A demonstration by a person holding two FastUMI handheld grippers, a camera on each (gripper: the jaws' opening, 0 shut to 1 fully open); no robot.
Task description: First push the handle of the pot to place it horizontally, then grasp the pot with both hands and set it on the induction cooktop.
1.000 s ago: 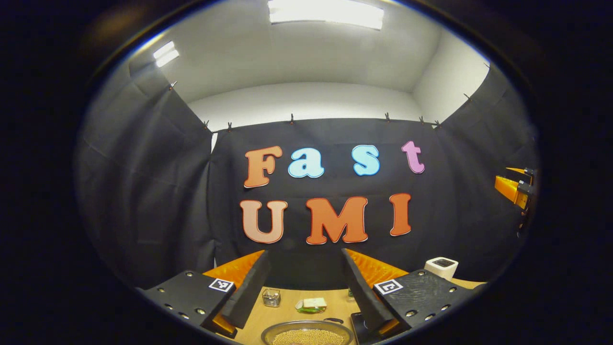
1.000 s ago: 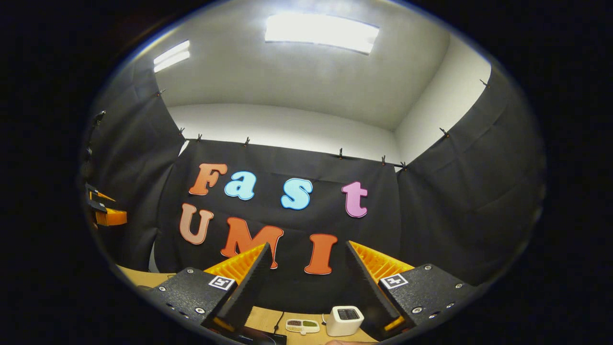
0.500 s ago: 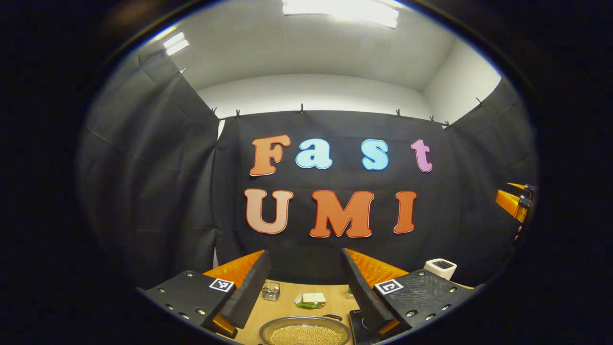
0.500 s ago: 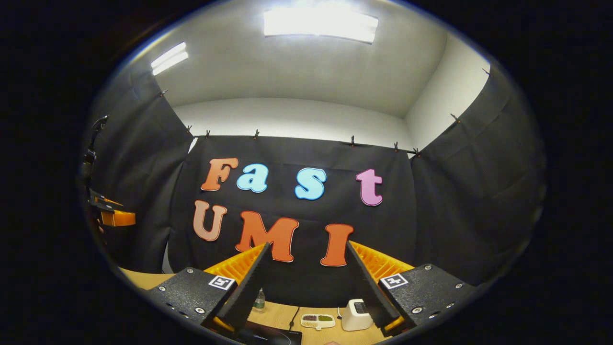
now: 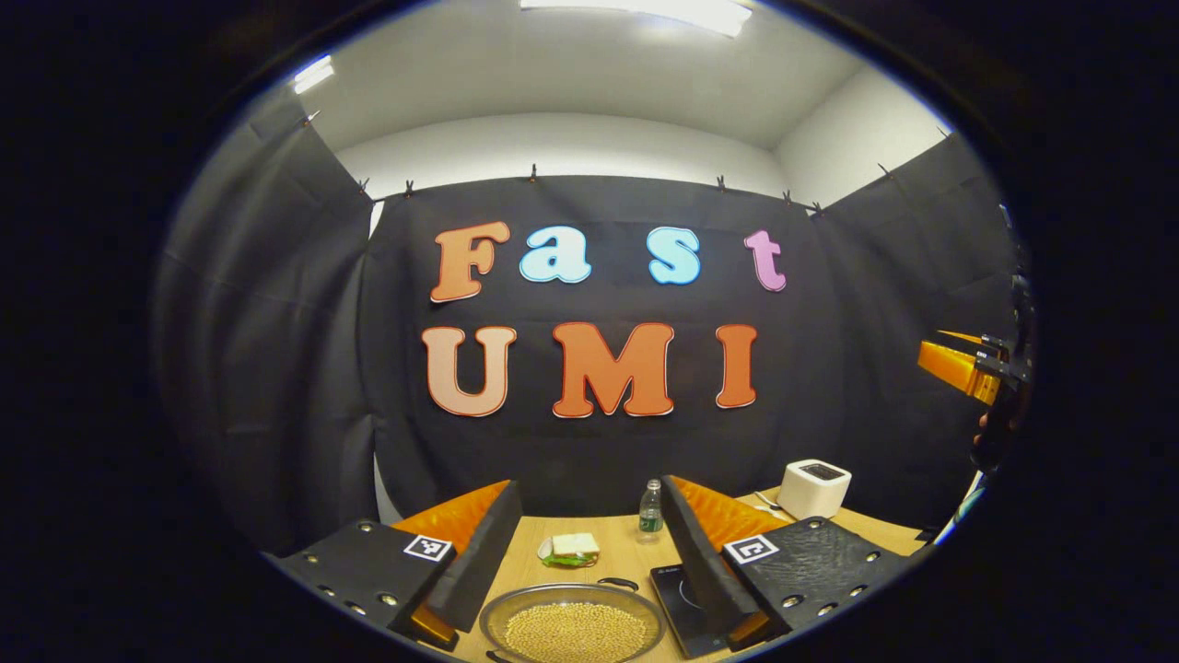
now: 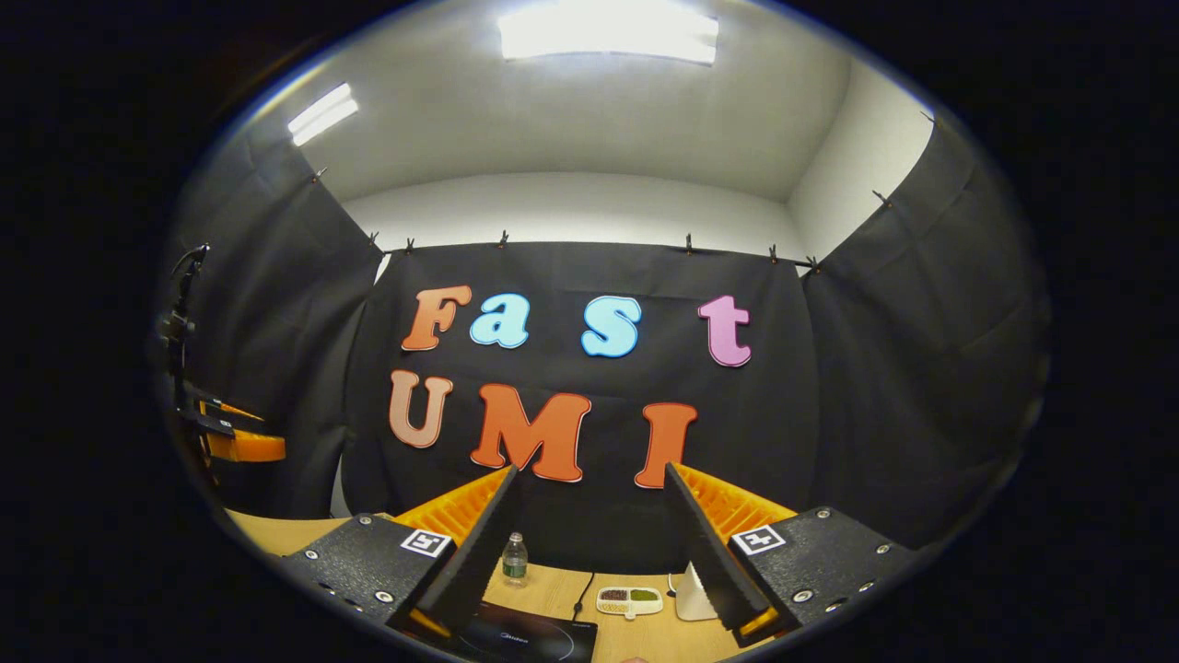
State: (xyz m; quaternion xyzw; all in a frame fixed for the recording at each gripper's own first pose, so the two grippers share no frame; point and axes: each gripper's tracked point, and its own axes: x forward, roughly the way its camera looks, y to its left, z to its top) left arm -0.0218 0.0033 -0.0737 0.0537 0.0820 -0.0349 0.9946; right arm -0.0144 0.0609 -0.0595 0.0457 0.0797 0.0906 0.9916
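A shallow metal pot (image 5: 573,626) of pale beans sits on the wooden table, low between my left gripper's fingers. One dark loop handle (image 5: 619,582) shows on its far rim, another at its near rim. To the pot's right lies the black induction cooktop (image 5: 680,597), partly behind a finger; the right gripper view has it as the cooktop (image 6: 520,637) at the bottom. My left gripper (image 5: 589,486) hangs open above the table, holding nothing. My right gripper (image 6: 590,471) is open too. Each gripper appears at the other view's edge: right gripper (image 5: 967,364), left gripper (image 6: 230,440).
Behind the pot lie a sandwich on a small dish (image 5: 571,549) and a water bottle (image 5: 650,508). A white box-shaped appliance (image 5: 813,488) stands at the back right. A small divided tray (image 6: 629,600) and a cable lie beyond the cooktop. Black cloth walls close in the table.
Both views have tipped downward, so more of the table shows. The whole pot, the cooktop and the bottle have come into sight. Both grippers stay open.
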